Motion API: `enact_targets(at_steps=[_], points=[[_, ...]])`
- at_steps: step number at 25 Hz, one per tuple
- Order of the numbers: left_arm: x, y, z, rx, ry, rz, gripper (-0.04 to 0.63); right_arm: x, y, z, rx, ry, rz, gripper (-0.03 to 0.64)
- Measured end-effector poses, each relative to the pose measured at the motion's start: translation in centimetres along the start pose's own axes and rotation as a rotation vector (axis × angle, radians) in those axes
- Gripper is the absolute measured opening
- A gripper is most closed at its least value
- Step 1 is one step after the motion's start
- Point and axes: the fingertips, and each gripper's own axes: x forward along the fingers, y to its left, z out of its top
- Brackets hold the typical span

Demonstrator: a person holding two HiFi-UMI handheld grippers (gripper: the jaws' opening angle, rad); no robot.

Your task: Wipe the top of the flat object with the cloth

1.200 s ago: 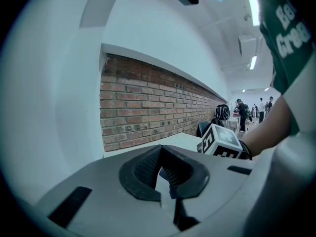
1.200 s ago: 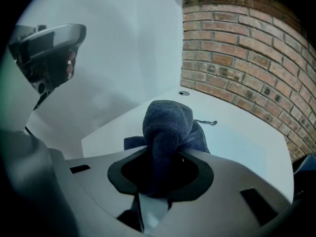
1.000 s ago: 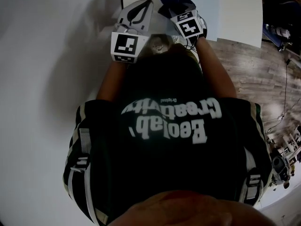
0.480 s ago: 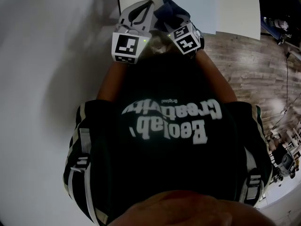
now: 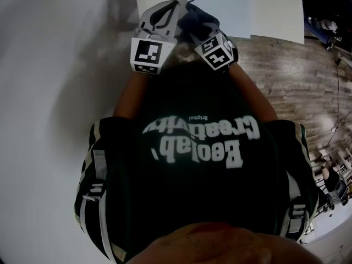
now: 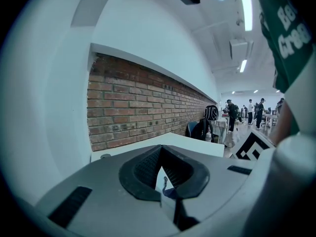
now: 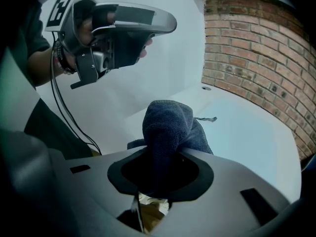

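A dark blue cloth (image 5: 195, 18) (image 7: 168, 127) hangs bunched from my right gripper (image 5: 202, 31) (image 7: 158, 168), which is shut on it. Its lower folds rest on the near edge of a pale blue flat sheet (image 5: 220, 4) (image 7: 247, 127) lying on a white table (image 5: 275, 12). My left gripper (image 5: 164, 7) (image 6: 162, 176) hovers just left of the cloth, its jaws together with nothing between them. From the right gripper view, the left gripper (image 7: 163, 21) hangs above and to the left of the cloth.
Wooden floor (image 5: 297, 76) lies right of the table. A brick wall (image 6: 138, 107) (image 7: 247, 43) runs behind the table. People and desks (image 6: 247, 115) stand far off in the room. A black cable (image 7: 64, 112) trails from the left hand.
The right gripper has drawn the cloth back toward me and a little left, closer to the left gripper. The left gripper has stayed put.
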Motion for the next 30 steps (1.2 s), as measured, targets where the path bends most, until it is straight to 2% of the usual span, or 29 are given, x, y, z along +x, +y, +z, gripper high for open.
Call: enact_targets(at_steps=[9, 19, 30], points=[[2.5, -2.2, 0.5, 0.000, 0.000, -0.058, 0.001, -2.0, -1.6, -2.4, 0.039, 0.019, -0.017, 0.100], [6.2, -5.8, 2.5, 0.003, -0.001, -0.110, 0.002, -6.2, -6.3, -6.1, 0.113, 0.048, -0.081, 0.100], [9.8, -8.7, 3.7, 0.012, -0.003, -0.108, 0.002, -9.5, -10.9, -10.2, 0.160, 0.062, -0.108, 0.101]])
